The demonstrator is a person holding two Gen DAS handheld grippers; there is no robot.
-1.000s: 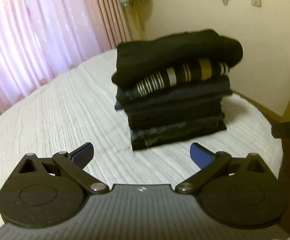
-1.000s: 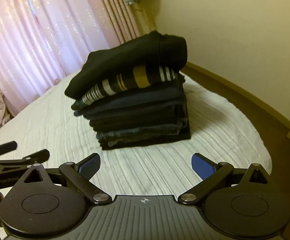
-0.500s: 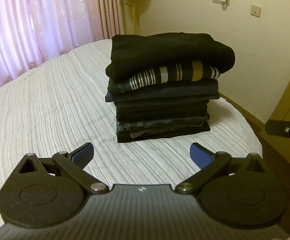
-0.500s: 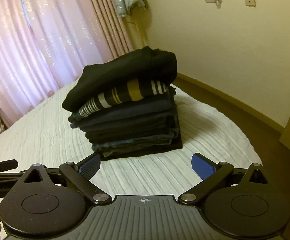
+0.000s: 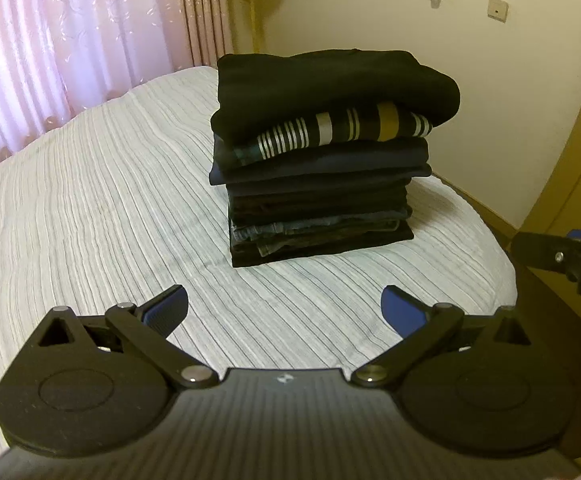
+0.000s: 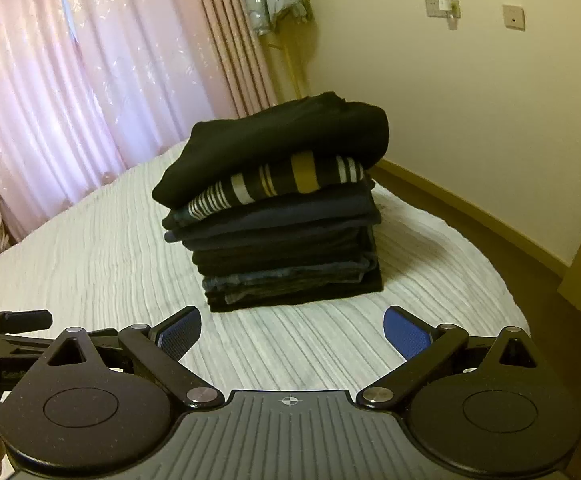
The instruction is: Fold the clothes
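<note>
Near the centre of both wrist views, a tall stack of folded clothes sits on a bed covered by a pale ribbed bedspread. On top of the stack I see a thick black garment, folded and bulging over the edges below it. Directly under it lies a dark top with white and mustard stripes, and beneath that come several dark navy and black layers, with what looks like denim close to the bottom. Along the lower edge of the left wrist view, my left gripper hovers over the bedspread short of the stack, its blue-padded fingers spread wide apart and holding nothing. Along the lower edge of the right wrist view, my right gripper is likewise spread wide and empty, also short of the stack. At the right edge of the left view, part of the other gripper pokes in. Pink curtains fill the upper left of each frame, and a cream wall with two switch plates fills the upper right.
</note>
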